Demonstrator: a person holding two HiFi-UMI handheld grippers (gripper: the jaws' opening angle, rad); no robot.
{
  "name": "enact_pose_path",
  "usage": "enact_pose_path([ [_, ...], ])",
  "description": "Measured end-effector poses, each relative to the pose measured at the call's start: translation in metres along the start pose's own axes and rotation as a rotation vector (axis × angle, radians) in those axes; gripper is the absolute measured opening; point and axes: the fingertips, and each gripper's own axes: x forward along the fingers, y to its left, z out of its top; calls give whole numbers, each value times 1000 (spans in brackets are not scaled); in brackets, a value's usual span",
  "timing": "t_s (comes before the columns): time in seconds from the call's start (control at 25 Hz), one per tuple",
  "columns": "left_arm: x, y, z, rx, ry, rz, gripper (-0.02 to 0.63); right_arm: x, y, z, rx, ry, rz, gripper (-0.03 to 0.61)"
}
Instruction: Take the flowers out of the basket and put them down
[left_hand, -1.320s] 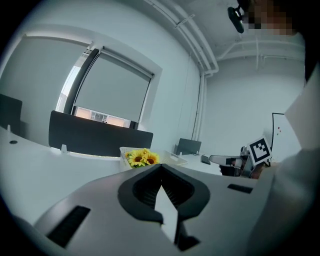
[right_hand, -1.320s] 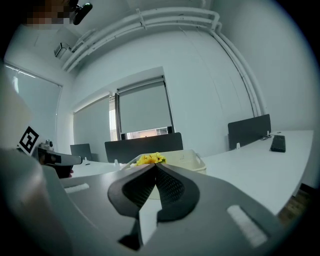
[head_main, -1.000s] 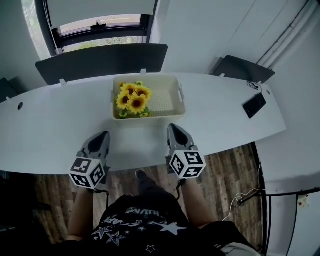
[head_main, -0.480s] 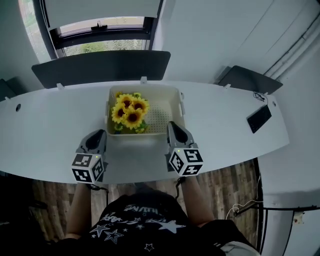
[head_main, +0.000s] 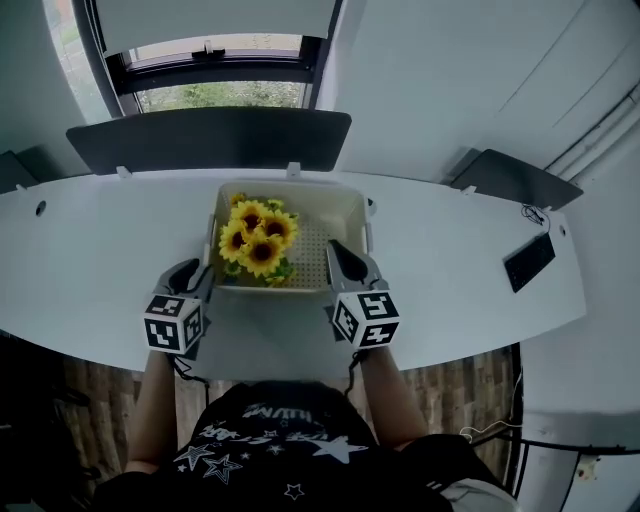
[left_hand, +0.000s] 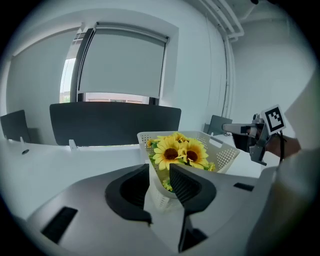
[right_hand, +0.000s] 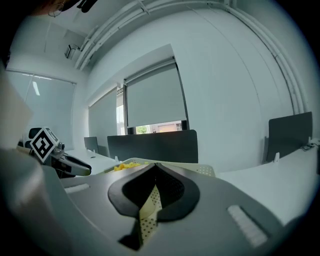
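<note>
Flowers (head_main: 255, 238): a bunch of yellow sunflowers, packed into the left half of the basket (head_main: 345, 200), at centre frame in the head view. Not yet lifted, and untouched by either tool. Face mostly upward, with a slight lean toward the lower left of that frame; dark centres nearly head-on in the left gripper view. Hide their own stems, leaving only green leaves (head_main: 280, 270) at the bunch's lower edge. Long axis judged close to upright, from the heads down toward the basket floor, but impossible to settle with the stems covered.

Basket: white and perforated, long side across the frame, set on the pale table (head_main: 100, 240), right half bare.

Left gripper (head_main: 197, 276): at the basket's lower-left corner, angled down toward it. Jaws spread, having just been opening. Between them only the basket's corner wall, clear of both pads, with the blooms just above and beyond. Likely spread this early so as to arrive ready to close on the bunch from its nearest side.

Right gripper (head_main: 336, 252): at the basket's lower-right corner, by the rim beside the bare half. Jaws pressed together on nothing, with merely a sliver of perforated wall visible through the slit beneath them. Probably placed there to steady the basket during the pull, or simply to keep clear of the bunch.
</note>
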Motion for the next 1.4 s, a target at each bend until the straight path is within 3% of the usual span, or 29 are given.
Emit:
enact_pose_path([
  [0.28,23,16,-4,-70,79,48,137,25,-4,-18,-3,140,99,3],
  [0.52,38,15,-16,-116,172,45,131,42,4,-34,-103,286,206,3],
  [0.64,37,14,-17,-117,170,69,83,50,8,-40,-122,348,255,3],
  [0.92,36,16,-16,-195,155,64,61,64,10,-66,-236,525,295,5],
  [1.2,38,16,-16,-216,139,80,57,77,31,-91,-329,709,483,87],
  [1.4,38,16,-17,-228,137,74,55,91,27,-116,-478,776,521,154],
])
